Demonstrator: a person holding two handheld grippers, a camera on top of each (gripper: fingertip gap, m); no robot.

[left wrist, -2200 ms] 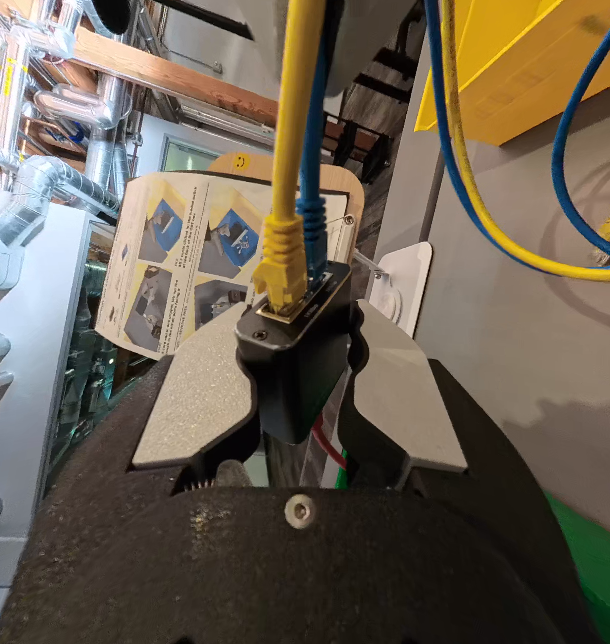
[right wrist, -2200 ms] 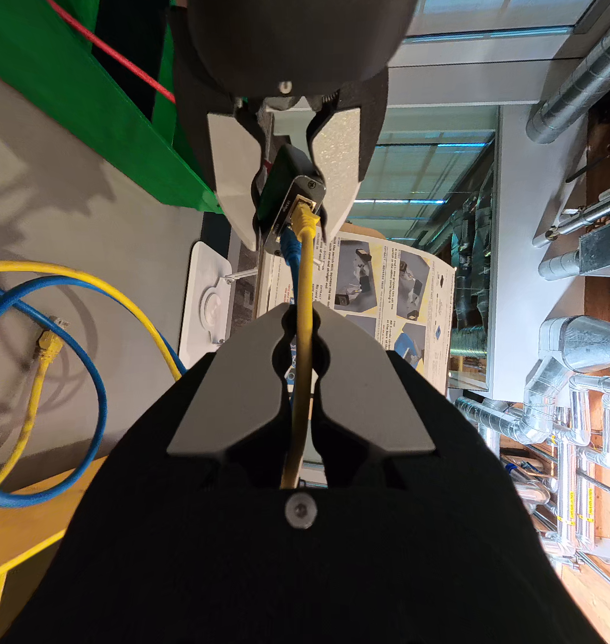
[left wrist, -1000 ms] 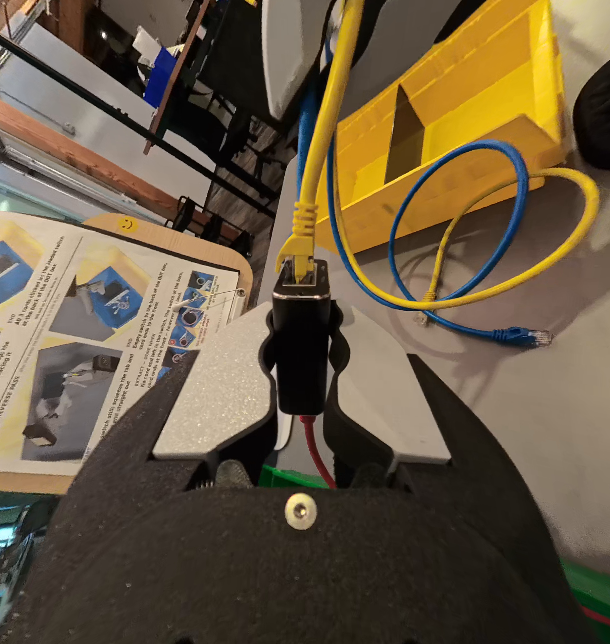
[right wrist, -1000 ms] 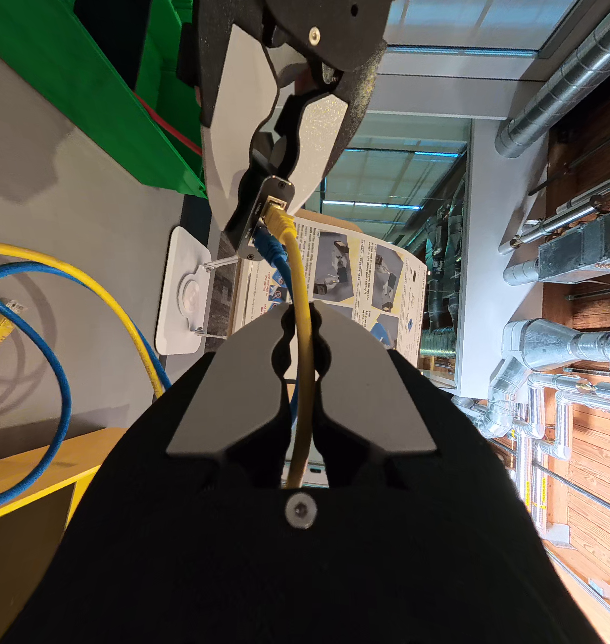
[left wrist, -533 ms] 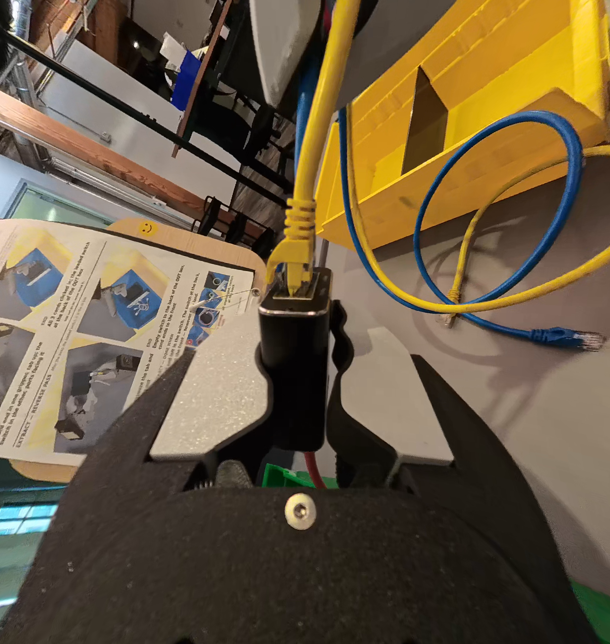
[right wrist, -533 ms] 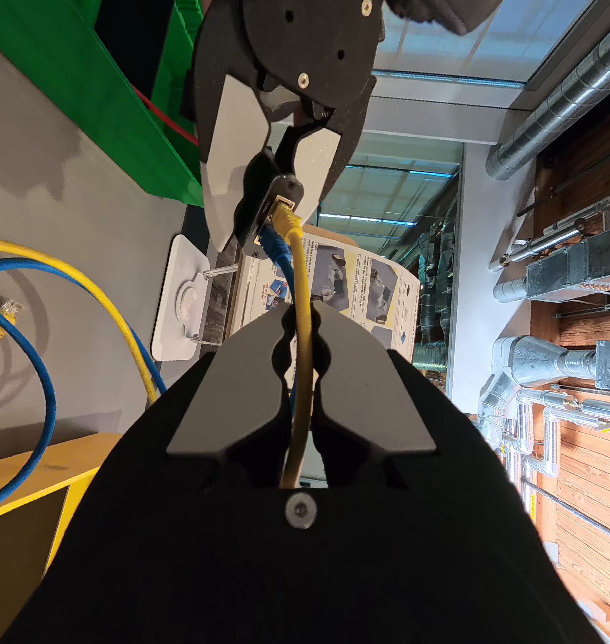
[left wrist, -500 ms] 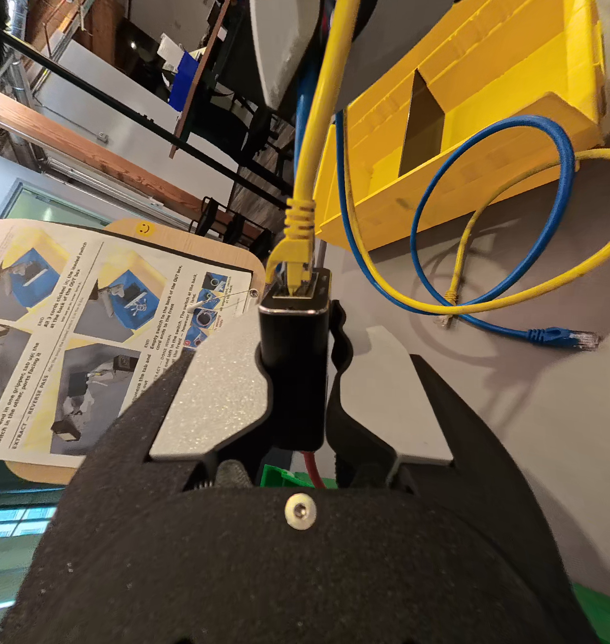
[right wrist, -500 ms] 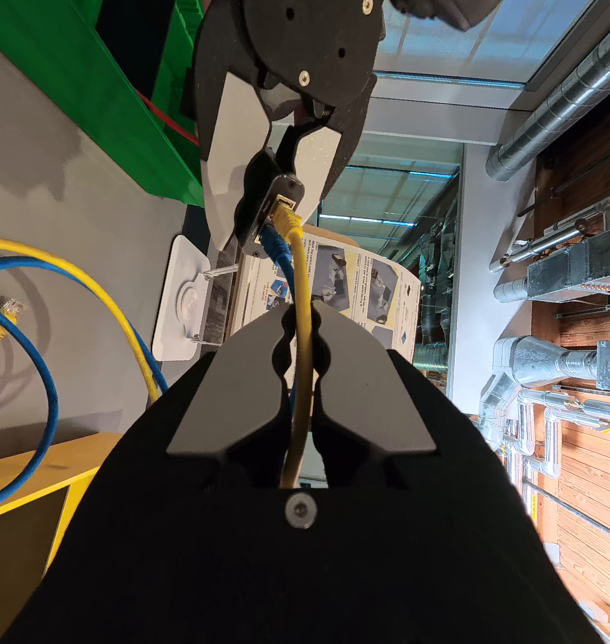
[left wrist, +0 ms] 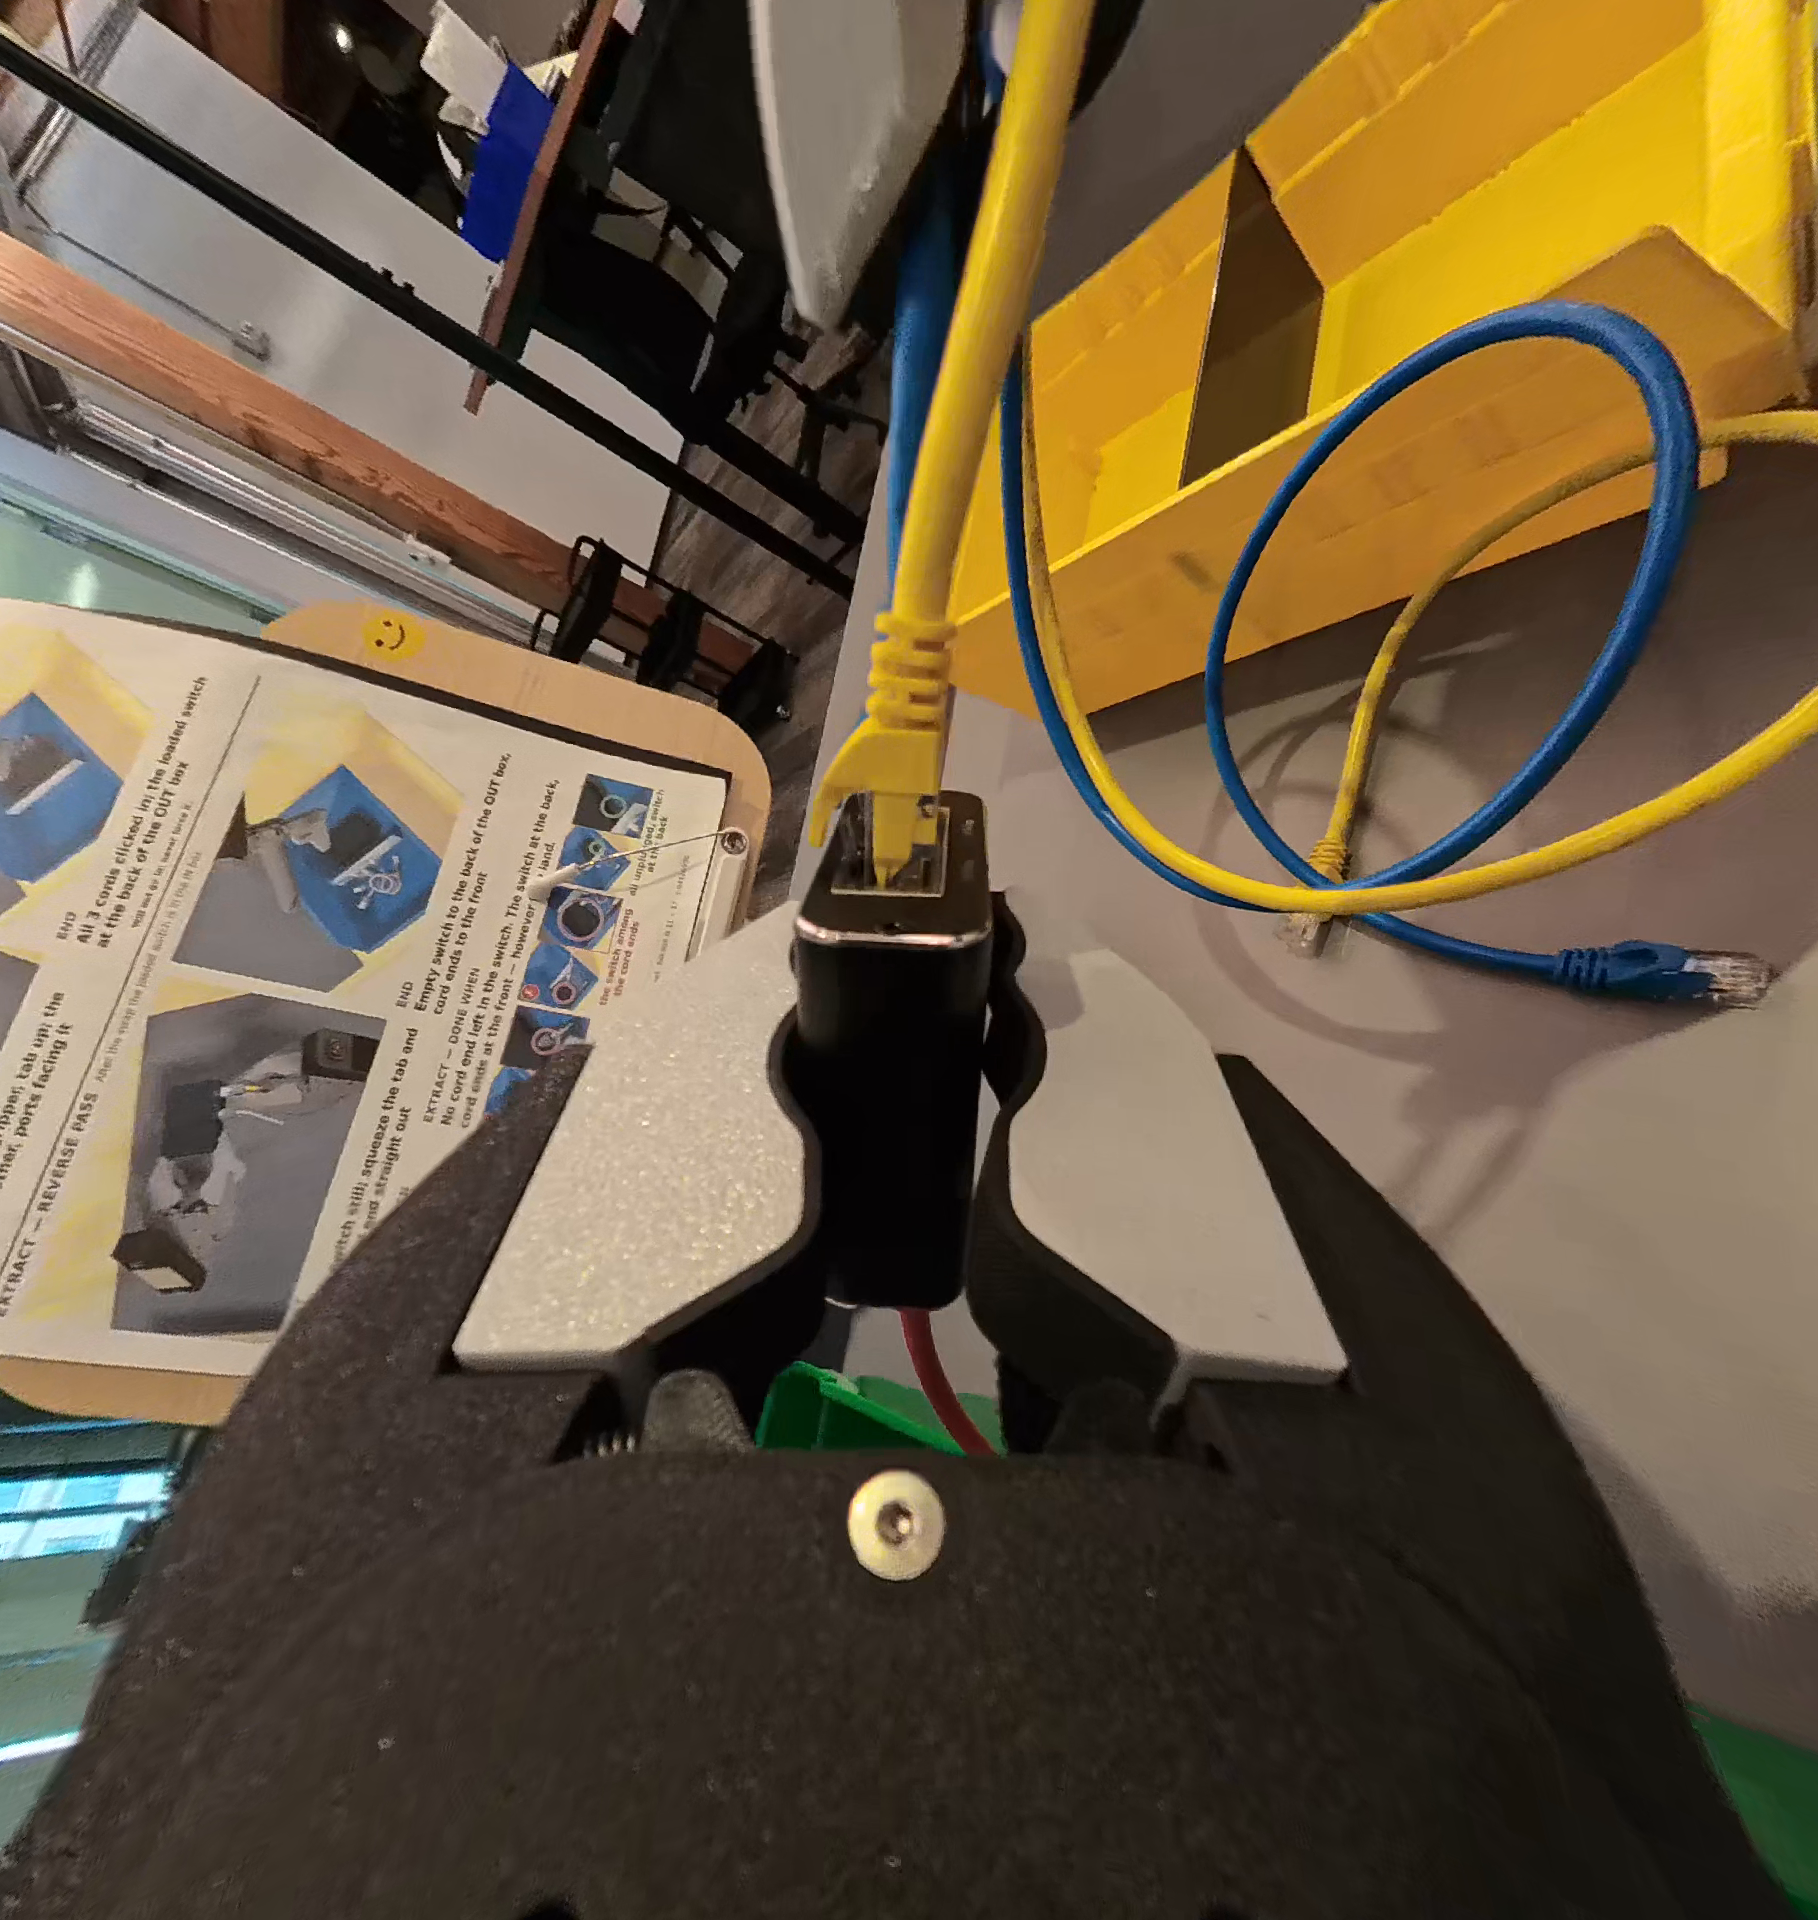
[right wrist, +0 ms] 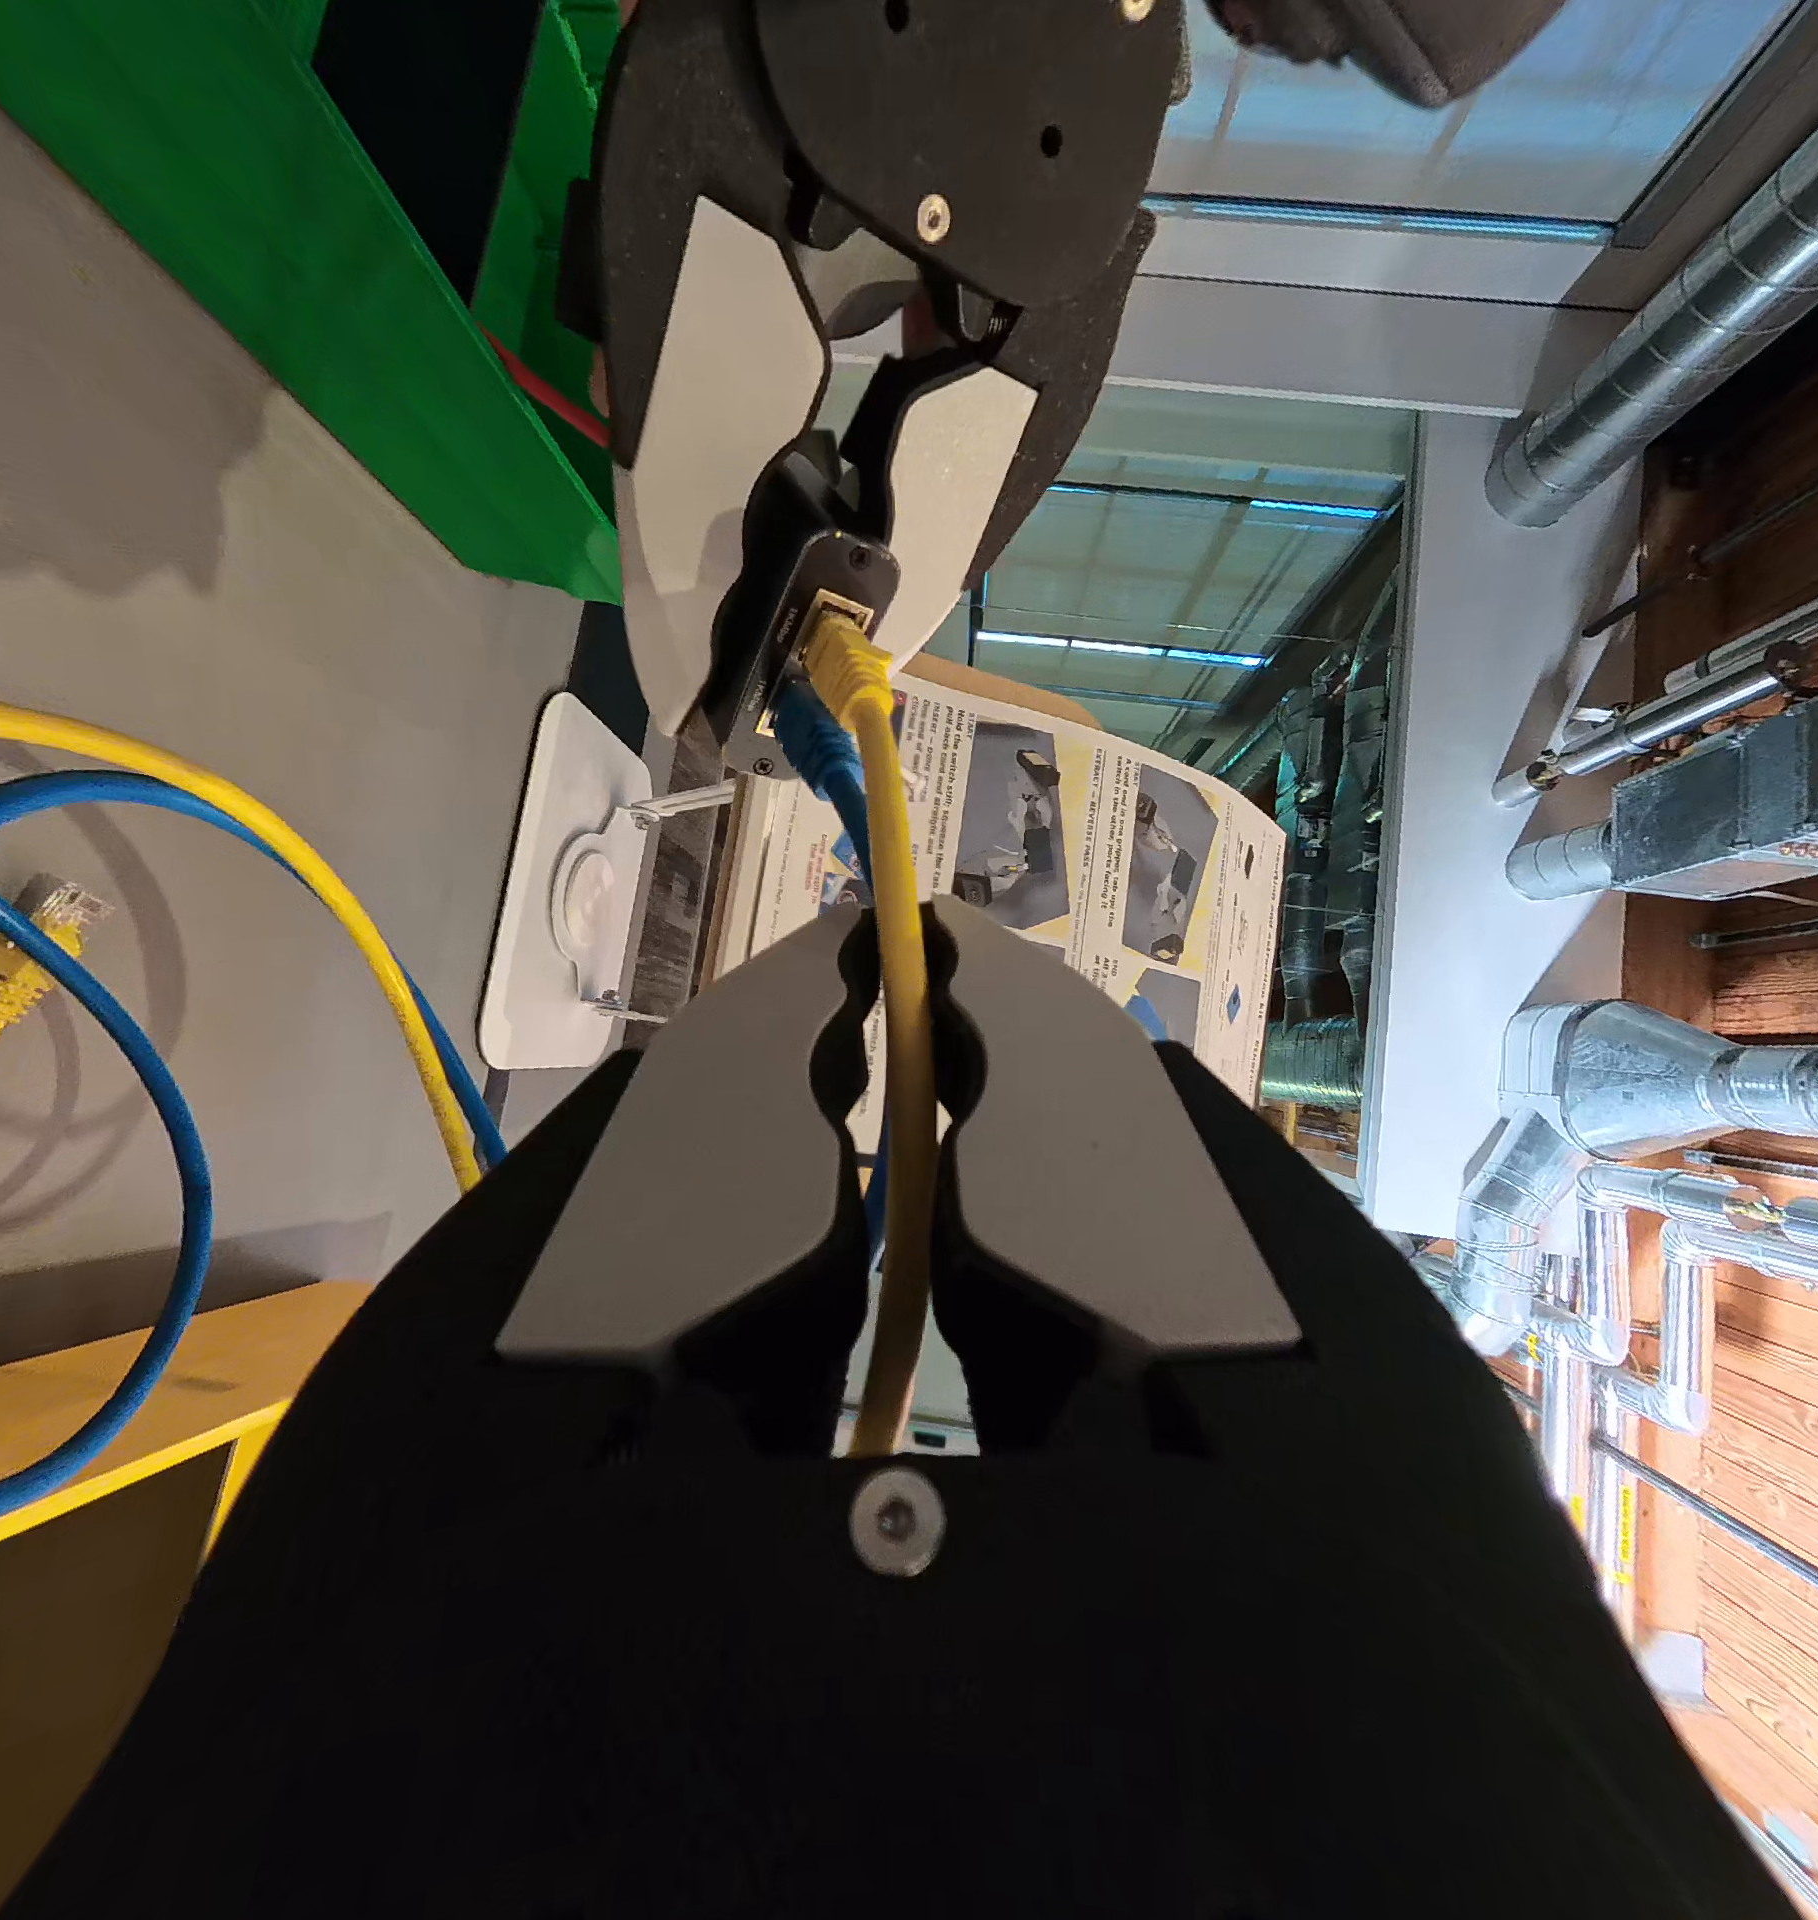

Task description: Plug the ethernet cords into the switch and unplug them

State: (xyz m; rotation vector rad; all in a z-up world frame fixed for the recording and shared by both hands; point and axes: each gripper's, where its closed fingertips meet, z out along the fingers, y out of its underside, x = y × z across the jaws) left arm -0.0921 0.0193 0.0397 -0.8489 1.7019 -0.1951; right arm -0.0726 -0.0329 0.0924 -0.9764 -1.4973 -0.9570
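My left gripper (left wrist: 897,1003) is shut on the black switch (left wrist: 889,1122) and holds it upright above the grey table. A yellow plug (left wrist: 889,758) sits in the switch's top port, and its yellow cord (left wrist: 988,312) runs up to my right gripper at the top edge. A blue cord (left wrist: 910,416) runs behind it. In the right wrist view my right gripper (right wrist: 900,925) is shut on the yellow cord (right wrist: 910,1091) a short way back from the plug (right wrist: 843,649). Ahead, the left gripper (right wrist: 811,582) holds the switch (right wrist: 780,644), with a blue plug (right wrist: 811,743) in the neighbouring port.
Loose loops of blue and yellow cord (left wrist: 1507,727) lie on the grey table (left wrist: 1507,1247) with a free blue plug (left wrist: 1653,977). A yellow bin (left wrist: 1404,312) stands behind them, and a green bin (right wrist: 261,260) at the other side. An instruction sheet on a wooden board (left wrist: 313,935) leans on a white stand (right wrist: 562,883). One gripper's finger ends stand about 8 centimeters off the other's.
Both grippers have swung round together, so the left wrist view now looks at the table and yellow bin instead of the ceiling pipes. Both grasps are unchanged; the plugs stay in the switch.
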